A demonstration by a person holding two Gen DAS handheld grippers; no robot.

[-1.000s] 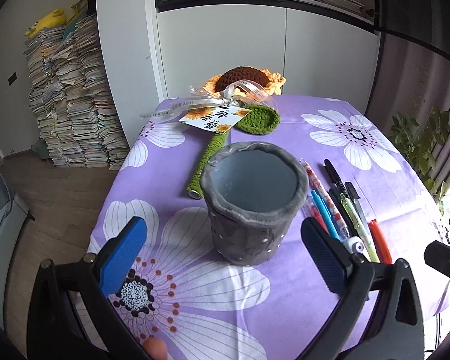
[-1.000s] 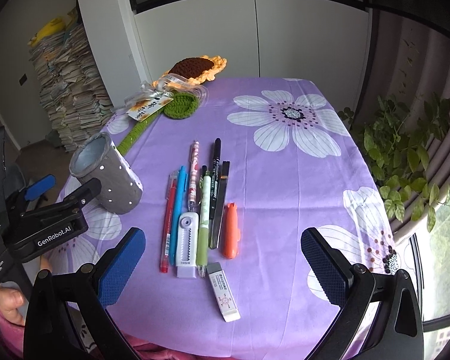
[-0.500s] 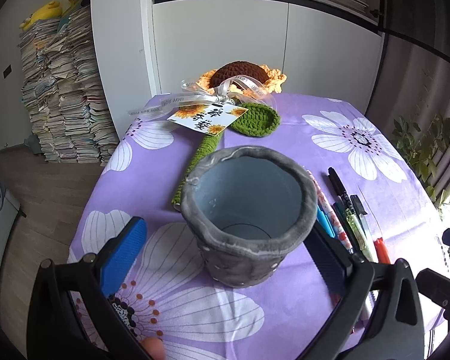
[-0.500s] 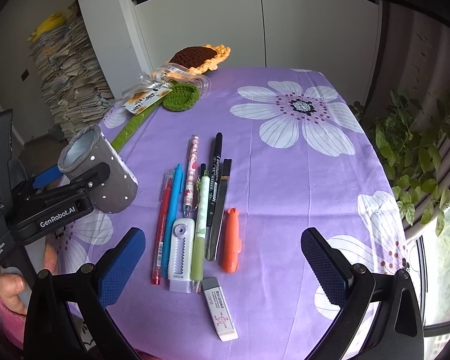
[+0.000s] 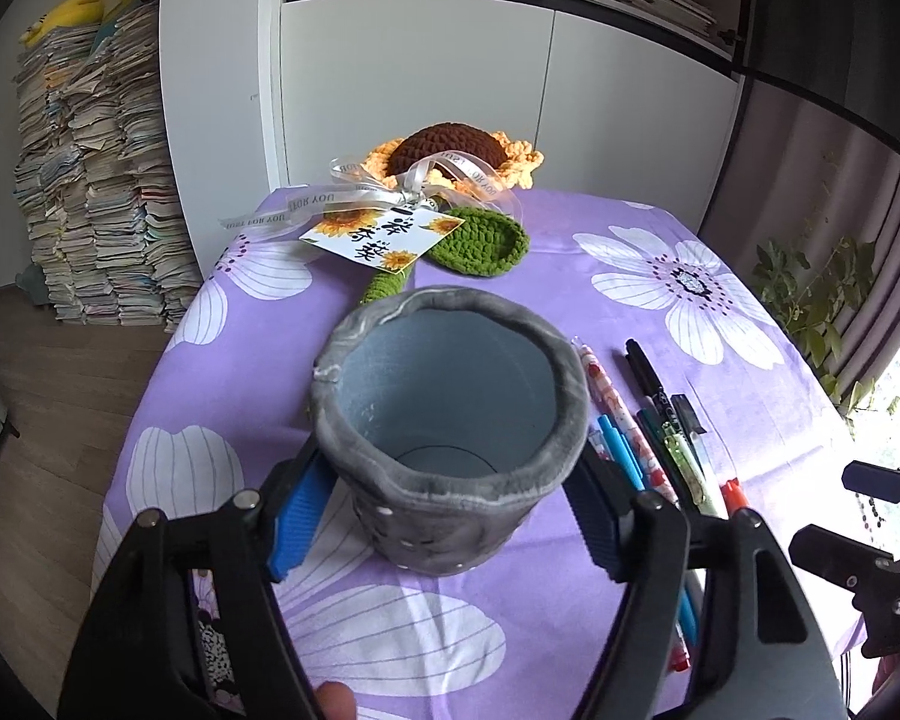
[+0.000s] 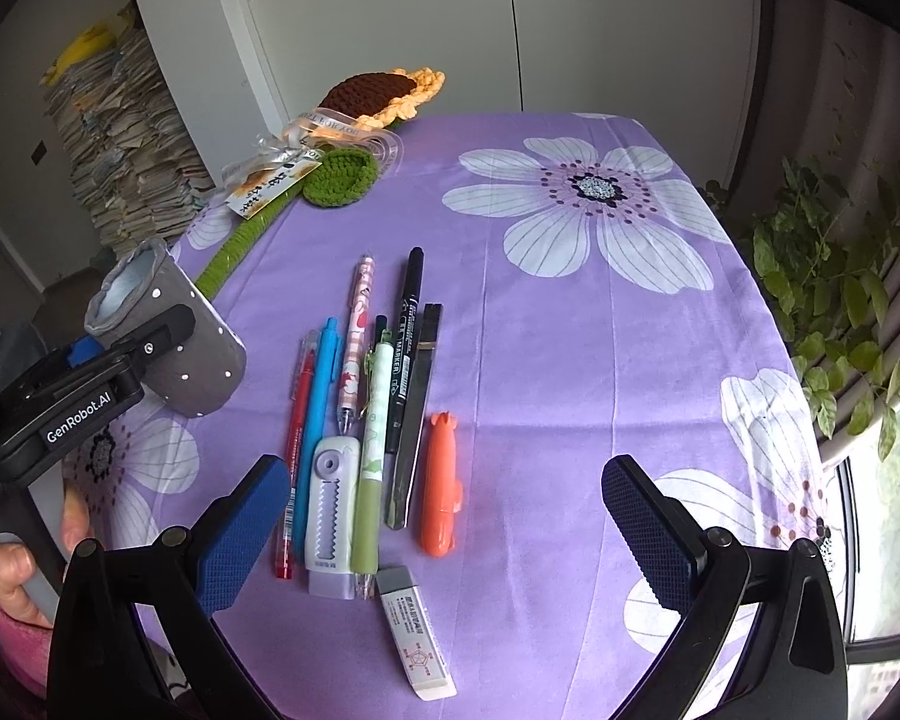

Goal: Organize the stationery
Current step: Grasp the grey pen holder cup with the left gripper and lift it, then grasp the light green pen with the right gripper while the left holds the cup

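A grey felt pen holder (image 5: 450, 312) stands upright and empty on the purple flowered tablecloth (image 5: 660, 228). My left gripper (image 5: 450, 516) is closing, and its blue pads (image 5: 300, 510) press on the holder's two sides near the base. The right wrist view shows this grip from the side on the holder (image 6: 204, 372). My right gripper (image 6: 447, 522) hangs open above a row of stationery: a red pen (image 6: 297, 438), blue pen (image 6: 318, 414), pink patterned pen (image 6: 357, 336), green pen (image 6: 372, 450), black marker (image 6: 405, 348), lilac correction tape (image 6: 330, 510), orange piece (image 6: 441, 480) and white eraser (image 6: 417, 648).
A crocheted sunflower (image 5: 456, 150) with ribbon and a card (image 5: 378, 234) lies at the table's far end. Leafy plants (image 6: 840, 276) stand past the right table edge. A tall stack of books (image 5: 90, 180) rises by the wall on the left. A hand (image 6: 12, 570) holds the left gripper's handle.
The left gripper's jaws have come in from wide open onto the pen holder, which now looms closer. The right gripper has dropped slightly towards the pens.
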